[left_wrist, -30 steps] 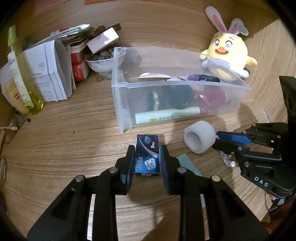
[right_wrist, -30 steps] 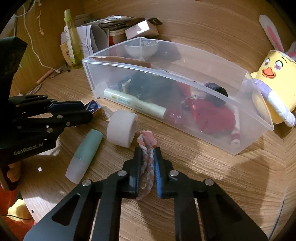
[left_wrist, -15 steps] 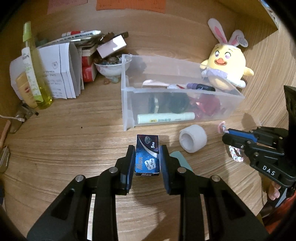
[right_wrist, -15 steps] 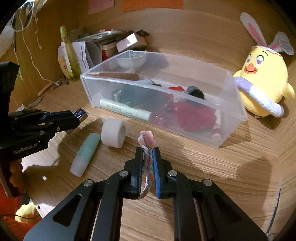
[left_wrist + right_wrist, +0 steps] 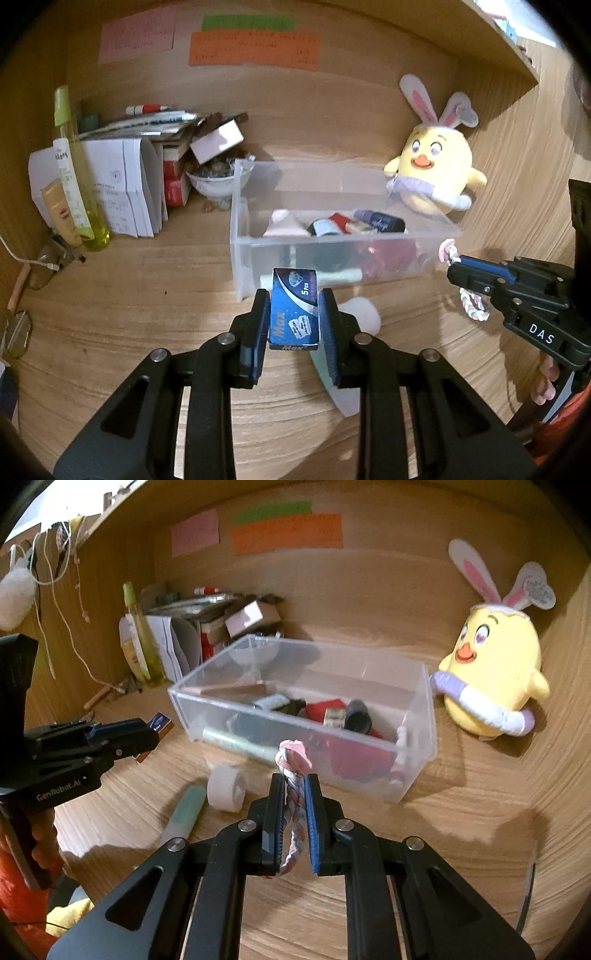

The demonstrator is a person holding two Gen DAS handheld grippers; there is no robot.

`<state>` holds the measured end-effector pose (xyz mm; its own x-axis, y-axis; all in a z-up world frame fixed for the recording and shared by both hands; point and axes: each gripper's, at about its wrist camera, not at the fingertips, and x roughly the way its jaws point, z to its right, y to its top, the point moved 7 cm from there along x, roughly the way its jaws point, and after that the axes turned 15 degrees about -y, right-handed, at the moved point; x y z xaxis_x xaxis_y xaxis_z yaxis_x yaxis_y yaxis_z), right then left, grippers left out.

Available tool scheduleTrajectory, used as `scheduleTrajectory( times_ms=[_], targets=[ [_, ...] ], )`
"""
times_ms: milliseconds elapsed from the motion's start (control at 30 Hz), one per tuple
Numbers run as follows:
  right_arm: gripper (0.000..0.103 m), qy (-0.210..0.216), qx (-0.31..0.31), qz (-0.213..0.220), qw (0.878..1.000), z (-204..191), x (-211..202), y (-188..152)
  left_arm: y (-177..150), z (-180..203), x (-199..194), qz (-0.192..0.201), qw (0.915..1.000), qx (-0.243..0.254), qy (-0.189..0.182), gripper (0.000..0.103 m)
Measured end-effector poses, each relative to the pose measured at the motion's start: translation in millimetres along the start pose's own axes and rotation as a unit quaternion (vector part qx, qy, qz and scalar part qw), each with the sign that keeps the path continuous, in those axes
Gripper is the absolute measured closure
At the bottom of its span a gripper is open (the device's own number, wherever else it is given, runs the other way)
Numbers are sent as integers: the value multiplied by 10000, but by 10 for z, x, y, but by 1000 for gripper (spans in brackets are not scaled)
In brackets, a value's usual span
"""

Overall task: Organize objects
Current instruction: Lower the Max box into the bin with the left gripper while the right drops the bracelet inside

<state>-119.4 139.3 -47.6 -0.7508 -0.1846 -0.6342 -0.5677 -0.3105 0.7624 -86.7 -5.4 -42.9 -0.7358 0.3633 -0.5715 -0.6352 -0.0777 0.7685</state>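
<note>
Blade box (image 5: 294, 309), blue and marked "Max 5 pcs", is gripped between the two fingers of the left claw (image 5: 294, 321), which is closed onto its long sides and is held above the worktop (image 5: 122, 295), in front of the near left corner of the clear plastic bin (image 5: 243, 258).

At the far left of the left wrist view, a tall yellow-green bottle (image 5: 74, 177) is seen upright beside folded papers (image 5: 122, 192), with a small bowl (image 5: 212, 182) just behind the bin's left end. Assorted small items are seen inside the bin, among them a purple tube (image 5: 378, 221). A pale tube (image 5: 332, 276) is seen through the bin's front wall.

On the worktop in front of the bin, a white tape roll (image 5: 226, 789) is seen lying on its side, with a mint-green stick (image 5: 184, 814) just left of it in the right wrist view.

A braided pink-and-white cord (image 5: 293, 805) is pinched in the right claw (image 5: 295, 812), whose fingers are nearly together around it; its knotted end is held up in front of the bin's front wall, clear of the worktop.

A yellow chick plush (image 5: 434, 173) with rabbit ears is seen standing to the right of the bin, close to its far right corner.
</note>
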Motion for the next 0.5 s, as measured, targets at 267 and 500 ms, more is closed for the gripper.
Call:
scheduleTrajectory(
  times_ms=[267,500],
  targets=[
    [93,-76,123,305,9994,97,-137,182,194,136,-64,249,9996,100,-113,76],
    [93,-151,212,567,9981,177,-220,367,406,223,-49,419,9988,168,-189,76]
  ],
)
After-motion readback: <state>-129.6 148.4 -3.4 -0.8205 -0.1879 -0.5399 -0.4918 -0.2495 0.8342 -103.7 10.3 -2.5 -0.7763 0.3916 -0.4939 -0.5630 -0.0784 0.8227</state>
